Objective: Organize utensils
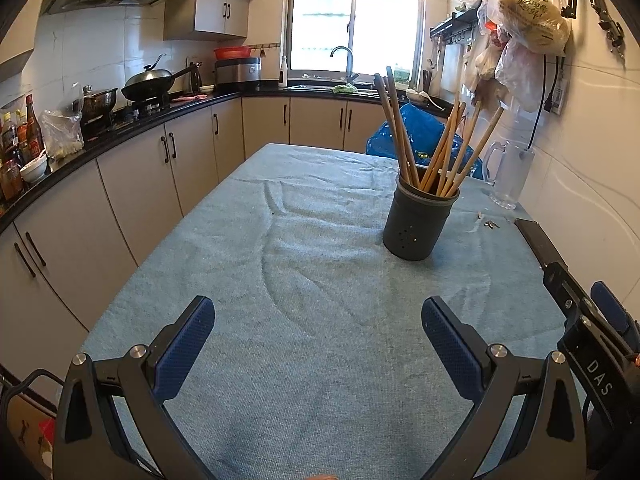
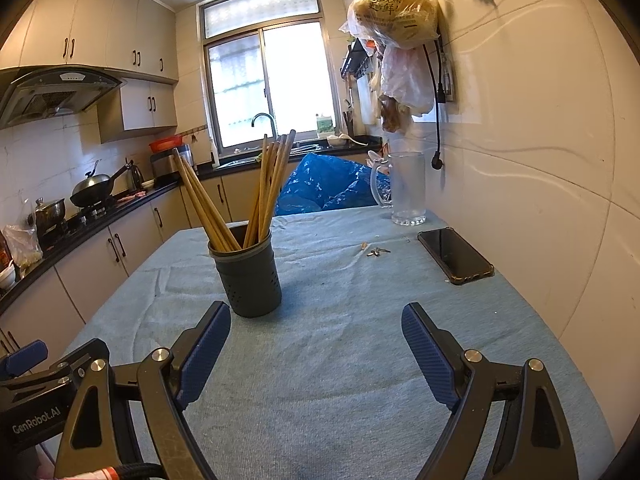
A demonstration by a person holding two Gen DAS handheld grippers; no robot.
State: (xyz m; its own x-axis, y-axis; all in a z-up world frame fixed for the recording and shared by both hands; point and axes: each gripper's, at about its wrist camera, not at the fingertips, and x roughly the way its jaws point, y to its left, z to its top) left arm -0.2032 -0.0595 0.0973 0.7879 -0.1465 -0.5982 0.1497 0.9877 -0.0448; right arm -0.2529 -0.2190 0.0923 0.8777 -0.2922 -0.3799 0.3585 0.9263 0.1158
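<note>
A dark grey perforated utensil holder stands upright on the table's light blue cloth, with several wooden chopsticks leaning out of it. It also shows in the right wrist view with the chopsticks. My left gripper is open and empty, above the cloth, well short and left of the holder. My right gripper is open and empty, with the holder just beyond its left finger. The right gripper's body shows at the right edge of the left wrist view.
A black phone lies on the cloth near the right wall, with small keys beside it and a glass mug behind. A blue plastic bag sits past the table's far end. Kitchen counter with wok runs along the left.
</note>
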